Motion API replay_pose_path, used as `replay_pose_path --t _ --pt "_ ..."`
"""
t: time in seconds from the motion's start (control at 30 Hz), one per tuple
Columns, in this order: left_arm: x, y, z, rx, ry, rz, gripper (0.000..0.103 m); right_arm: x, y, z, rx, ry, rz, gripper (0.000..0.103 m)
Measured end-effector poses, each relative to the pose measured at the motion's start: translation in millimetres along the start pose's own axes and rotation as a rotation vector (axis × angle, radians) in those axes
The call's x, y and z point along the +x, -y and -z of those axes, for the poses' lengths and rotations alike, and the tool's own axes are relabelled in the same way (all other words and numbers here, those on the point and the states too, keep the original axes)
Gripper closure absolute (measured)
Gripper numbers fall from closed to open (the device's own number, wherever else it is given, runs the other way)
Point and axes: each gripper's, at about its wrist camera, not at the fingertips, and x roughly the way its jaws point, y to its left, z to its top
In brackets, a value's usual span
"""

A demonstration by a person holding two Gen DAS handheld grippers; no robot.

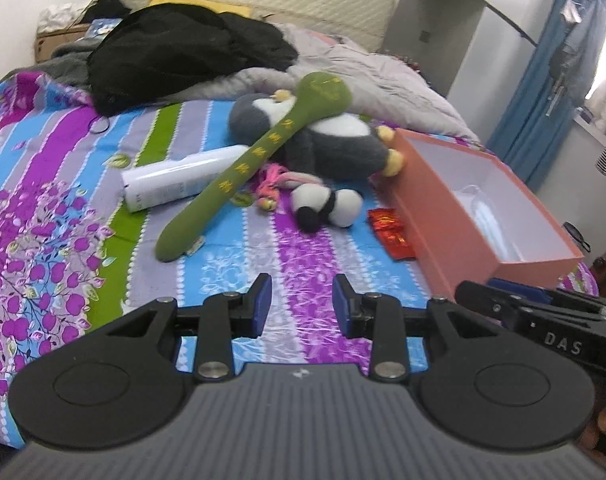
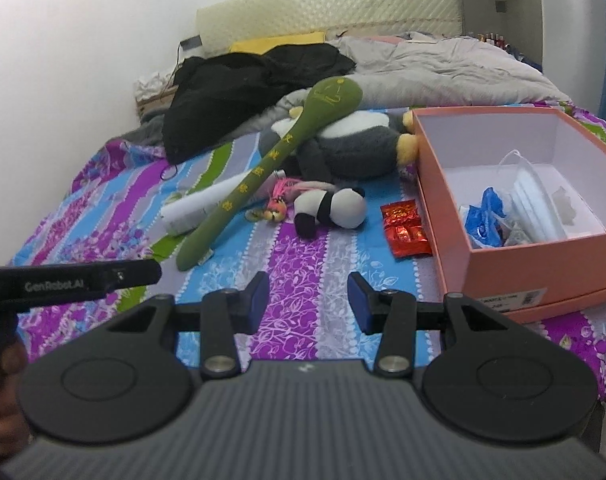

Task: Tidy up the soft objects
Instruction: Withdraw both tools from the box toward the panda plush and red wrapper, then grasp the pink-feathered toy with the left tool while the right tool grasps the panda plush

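Note:
On the striped floral bed sheet (image 1: 63, 184) lie a long green plush spoon (image 1: 259, 152) (image 2: 271, 164), a big grey and white plush penguin (image 1: 335, 136) (image 2: 351, 140) under it, a small plush panda (image 1: 329, 206) (image 2: 335, 210) and a small pink and orange plush charm (image 1: 269, 184) (image 2: 281, 200). An open orange box (image 1: 443, 208) (image 2: 515, 264) stands to the right. My left gripper (image 1: 302, 306) and right gripper (image 2: 309, 304) are both open and empty, hovering over the sheet in front of the toys.
A white tube (image 1: 175, 182) lies under the spoon's handle. A red foil packet (image 1: 391, 228) (image 2: 407, 228) lies beside the box. The box holds a blue bag (image 2: 483, 220) and white items. Black clothes (image 1: 183, 48) and a grey quilt (image 2: 443, 68) lie behind.

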Motion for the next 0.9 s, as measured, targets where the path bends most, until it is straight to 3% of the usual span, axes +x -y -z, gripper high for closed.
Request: replay_pose_path --t 0.67,0.77,0.9 --pt "166.3 -40.2 -30.9 -0.069 -0.068 -0.059 0.065 153.6 35.1 -35.0 0.022 -0.067 0.046 0.057" --pt "191.8 -40.6 -38.7 -0.072 -0.068 -0.058 0.057 176.1 39.8 -41.5 0.028 -0.077 0.062 0.041" --pt "223.0 -38.2 -48.5 -0.065 -0.066 -0.057 0.056 199.0 47.1 -50.0 0.055 -0.075 0.054 0.039"
